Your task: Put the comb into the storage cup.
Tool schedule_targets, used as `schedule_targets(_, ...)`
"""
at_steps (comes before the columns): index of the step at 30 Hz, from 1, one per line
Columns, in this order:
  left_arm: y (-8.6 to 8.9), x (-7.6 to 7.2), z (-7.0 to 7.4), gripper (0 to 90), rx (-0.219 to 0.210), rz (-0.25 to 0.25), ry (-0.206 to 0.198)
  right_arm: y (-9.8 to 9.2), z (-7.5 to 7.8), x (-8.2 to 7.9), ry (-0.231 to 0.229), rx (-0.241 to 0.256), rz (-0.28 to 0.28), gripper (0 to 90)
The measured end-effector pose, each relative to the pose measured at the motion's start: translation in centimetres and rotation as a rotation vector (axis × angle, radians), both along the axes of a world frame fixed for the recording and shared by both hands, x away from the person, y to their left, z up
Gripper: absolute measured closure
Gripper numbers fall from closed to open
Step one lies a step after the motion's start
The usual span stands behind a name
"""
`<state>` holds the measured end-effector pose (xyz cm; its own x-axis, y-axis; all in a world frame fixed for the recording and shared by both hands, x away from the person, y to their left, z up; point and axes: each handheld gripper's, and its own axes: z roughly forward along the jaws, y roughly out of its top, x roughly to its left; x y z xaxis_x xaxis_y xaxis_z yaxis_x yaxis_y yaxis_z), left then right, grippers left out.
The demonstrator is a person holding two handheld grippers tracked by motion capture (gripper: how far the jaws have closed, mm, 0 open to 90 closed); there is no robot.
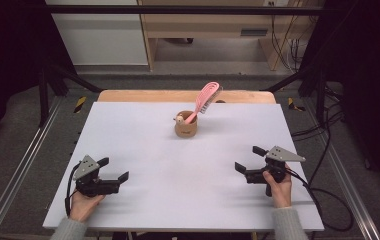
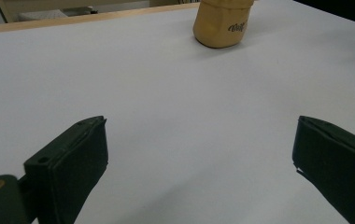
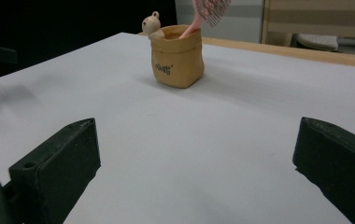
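A tan sack-shaped cup with a small bear figure on its rim stands at the back middle of the white table. A pink hairbrush leans out of it, head up and to the right. My left gripper rests open near the front left, jaws wide apart with nothing between them. My right gripper is open at the front right, held by a hand, and holds nothing.
Black cables trail off the table's right side. Metal rails run along both sides of the table. A wooden shelf unit and a white cabinet stand behind the table's far edge.
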<state>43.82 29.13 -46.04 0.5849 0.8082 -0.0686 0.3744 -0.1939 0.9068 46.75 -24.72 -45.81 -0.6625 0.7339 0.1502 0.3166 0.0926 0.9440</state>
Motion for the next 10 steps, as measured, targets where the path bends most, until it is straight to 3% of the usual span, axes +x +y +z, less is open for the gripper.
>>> schedule_targets(4,-0.05,-0.02,0.03,3.5,0.004,-0.002,-0.002,-0.5,-0.67,-0.23,0.023,-0.005,0.012,0.4)
schedule_targets(10,-0.06,-0.01,0.06,3.5,0.002,-0.002,-0.003,-0.85,-0.9,-0.5,0.013,-0.002,0.01,0.4)
